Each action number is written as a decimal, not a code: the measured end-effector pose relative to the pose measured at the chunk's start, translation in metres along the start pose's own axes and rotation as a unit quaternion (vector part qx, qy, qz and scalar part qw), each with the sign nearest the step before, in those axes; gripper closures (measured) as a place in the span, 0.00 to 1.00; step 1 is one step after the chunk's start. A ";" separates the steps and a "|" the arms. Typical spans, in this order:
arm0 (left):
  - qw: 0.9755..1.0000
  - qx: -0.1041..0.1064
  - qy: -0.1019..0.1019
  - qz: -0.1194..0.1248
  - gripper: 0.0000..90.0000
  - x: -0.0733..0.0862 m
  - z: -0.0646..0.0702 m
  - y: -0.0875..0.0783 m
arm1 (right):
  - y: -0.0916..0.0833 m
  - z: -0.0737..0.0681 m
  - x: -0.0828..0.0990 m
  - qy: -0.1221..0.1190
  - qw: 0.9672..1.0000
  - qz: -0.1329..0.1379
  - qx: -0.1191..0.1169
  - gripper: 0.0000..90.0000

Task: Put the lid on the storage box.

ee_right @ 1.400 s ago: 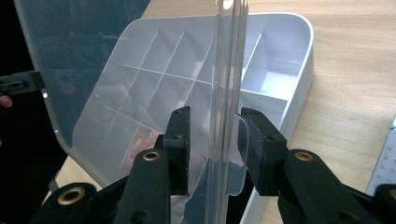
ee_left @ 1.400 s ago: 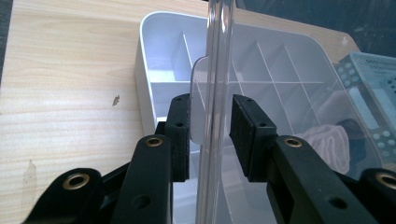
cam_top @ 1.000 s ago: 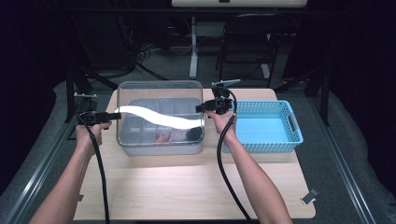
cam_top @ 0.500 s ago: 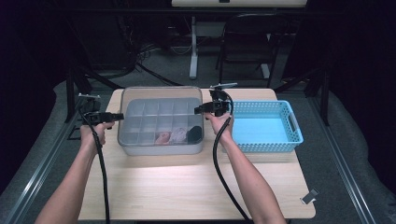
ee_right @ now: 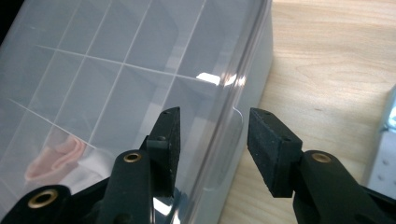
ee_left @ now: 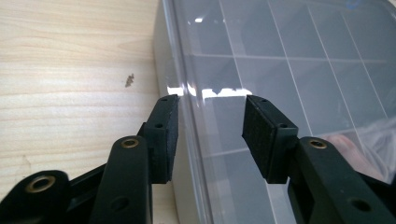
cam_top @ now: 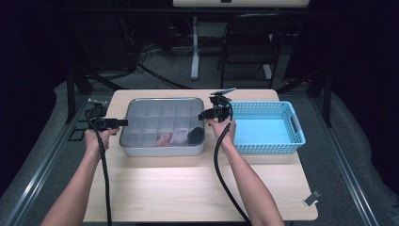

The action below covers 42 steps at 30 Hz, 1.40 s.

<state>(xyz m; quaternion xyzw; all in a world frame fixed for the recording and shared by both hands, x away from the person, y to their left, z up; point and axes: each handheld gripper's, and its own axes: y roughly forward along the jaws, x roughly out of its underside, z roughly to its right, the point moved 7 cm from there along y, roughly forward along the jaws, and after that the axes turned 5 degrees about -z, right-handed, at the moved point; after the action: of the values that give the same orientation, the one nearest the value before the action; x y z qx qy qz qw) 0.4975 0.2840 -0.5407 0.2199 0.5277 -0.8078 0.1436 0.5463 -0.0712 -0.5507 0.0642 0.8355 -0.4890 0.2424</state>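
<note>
A clear lidded bin [cam_top: 162, 117] with a grid of compartments sits on the wooden table [cam_top: 188, 188]. Pink cloth [cam_top: 164, 138], white cloth [cam_top: 179, 136] and something black [cam_top: 194, 135] lie in its near cells. My left gripper [cam_top: 120, 123] is at the bin's left edge, and the lid's rim [ee_left: 187, 88] runs between its jaws [ee_left: 212, 100] without either pad pressing on it. At the right edge my right gripper [cam_top: 202, 115] straddles the rim [ee_right: 233, 93] the same way [ee_right: 215, 114]. Both pairs of jaws have just been opening and stand open.
A blue plastic basket [cam_top: 266, 148] stands right of the bin, and its corner [ee_right: 385, 154] shows in the right gripper view. Bare wood lies in front of the bin. A small grey object [cam_top: 311, 197] rests near the table's front right corner. Chairs and cables stand behind the table.
The lid, held raised and glaring between the two grippers a second ago, has come down flat on the bin. Both hands sank with it.
</note>
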 end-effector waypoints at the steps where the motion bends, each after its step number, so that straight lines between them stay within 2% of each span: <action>1: 1.000 0.002 0.005 -0.004 0.64 0.002 0.001 0.000 | 0.000 -0.001 0.001 0.002 1.000 0.002 -0.002 0.62; 2: 1.000 0.005 0.003 -0.001 0.64 0.003 0.001 0.001 | -0.001 0.000 0.002 -0.002 1.000 -0.001 -0.001 0.62; 3: 1.000 0.007 0.010 -0.008 0.66 0.005 0.002 0.000 | -0.002 0.000 0.002 -0.003 1.000 0.002 0.002 0.64; 9: 1.000 -0.002 0.026 -0.006 0.68 0.013 0.002 -0.002 | -0.007 -0.001 0.006 -0.016 1.000 -0.002 0.011 0.65; 11: 0.999 -0.019 0.031 0.003 0.64 0.015 0.001 -0.004 | -0.010 -0.002 0.009 -0.023 1.000 -0.004 0.016 0.63; 13: 0.999 -0.025 0.035 0.003 0.59 0.017 0.000 -0.008 | -0.013 -0.004 0.011 -0.026 1.000 0.005 0.012 0.62; 17: 0.997 -0.047 0.058 0.018 0.49 0.026 0.005 -0.018 | -0.024 -0.009 0.017 -0.045 0.999 0.008 0.013 0.56; 19: 0.996 -0.048 0.065 0.023 0.44 0.030 0.008 -0.023 | -0.030 -0.012 0.021 -0.054 0.998 0.011 0.010 0.51; 20: 0.995 -0.054 0.077 0.023 0.43 0.032 0.011 -0.025 | -0.033 -0.013 0.023 -0.058 0.998 0.010 0.009 0.50; 21: 0.995 -0.054 0.077 0.023 0.38 0.032 0.011 -0.025 | -0.033 -0.013 0.023 -0.058 0.998 0.010 0.009 0.50; 27: 0.987 -0.080 0.137 0.041 0.27 0.051 0.034 -0.044 | -0.059 -0.019 0.040 -0.083 0.996 0.012 0.004 0.33; 29: 0.985 -0.080 0.146 0.045 0.24 0.057 0.039 -0.047 | -0.067 -0.021 0.046 -0.096 0.995 0.012 0.002 0.29; 30: 0.985 -0.080 0.146 0.045 0.23 0.057 0.039 -0.047 | -0.067 -0.021 0.046 -0.096 0.995 0.012 0.002 0.29; 31: 0.984 -0.082 0.154 0.044 0.23 0.061 0.043 -0.050 | -0.072 -0.022 0.050 -0.100 0.995 0.011 0.000 0.27; 33: 0.983 -0.079 0.162 0.039 0.18 0.069 0.049 -0.054 | -0.086 -0.023 0.063 -0.118 0.993 0.011 0.002 0.21; 35: 0.982 -0.077 0.168 0.043 0.17 0.076 0.053 -0.057 | -0.092 -0.023 0.069 -0.125 0.992 0.011 -0.001 0.18; 38: 0.981 -0.073 0.173 0.047 0.15 0.084 0.059 -0.060 | -0.105 -0.024 0.082 -0.141 0.990 0.012 0.003 0.17; 42: 0.979 -0.069 0.186 0.038 0.11 0.096 0.068 -0.058 | -0.118 -0.025 0.099 -0.164 0.986 0.010 0.002 0.16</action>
<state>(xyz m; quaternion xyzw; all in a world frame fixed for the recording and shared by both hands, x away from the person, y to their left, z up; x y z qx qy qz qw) 0.3737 0.2454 -0.5203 0.3758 0.5911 -0.7082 0.0889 0.4105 -0.1239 -0.4944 -0.0080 0.7827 -0.4924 0.3807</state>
